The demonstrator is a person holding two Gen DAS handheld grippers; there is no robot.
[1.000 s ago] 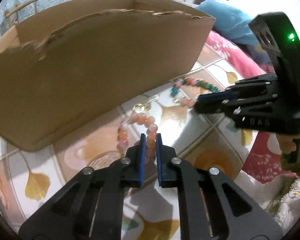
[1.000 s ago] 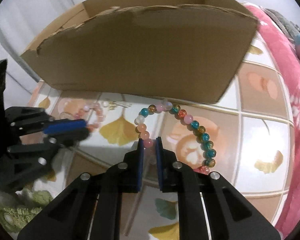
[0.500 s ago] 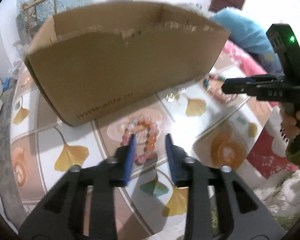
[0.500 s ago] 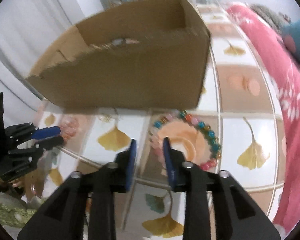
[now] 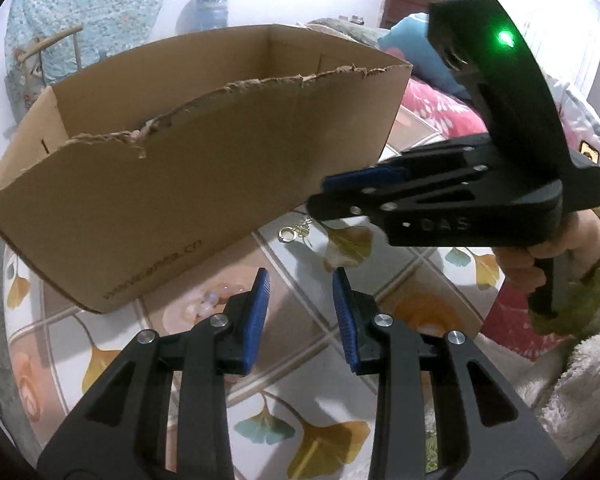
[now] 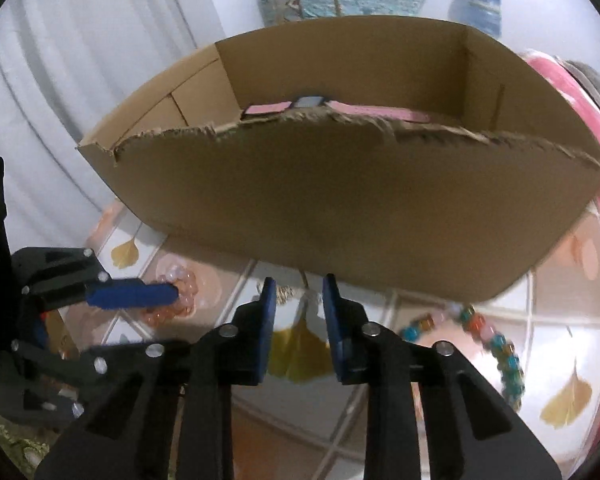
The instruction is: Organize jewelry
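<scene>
From my left wrist camera, my left gripper [image 5: 300, 304] hangs over the tiled tabletop [image 5: 400, 268] with its blue pads partly apart and nothing between them; its jaws opened over the last second. The cardboard box [image 5: 204, 184] stands just ahead, its near wall torn along the top edge. A pale pink bead bracelet [image 5: 214, 300] is only partly visible, lying on the tiles just left of my left finger, near the foot of the box. A small gold ring piece [image 5: 288, 235] lies on the tiles beyond, close to the box wall. My right gripper [image 5: 320, 196] reaches in from the right, held by a hand [image 5: 540, 256] in a green sleeve; from this angle I cannot tell how wide it stands.

From my right wrist camera, my right gripper [image 6: 298, 312] shows its pads a little apart and empty; its jaws have just been closing in again. Between the fingers and beyond them I see a blurred gold trinket [image 6: 286, 292] on the tiles in front of the box [image 6: 340, 200]. A multicoloured bead bracelet [image 6: 496, 344] lies on the table to the right, clear of the fingers. To the left, my left gripper's blue pad [image 6: 132, 295] sits in front of the pink beads [image 6: 176, 296]. A pink strap and a dark object [image 6: 308, 102] lie inside the box.
</scene>
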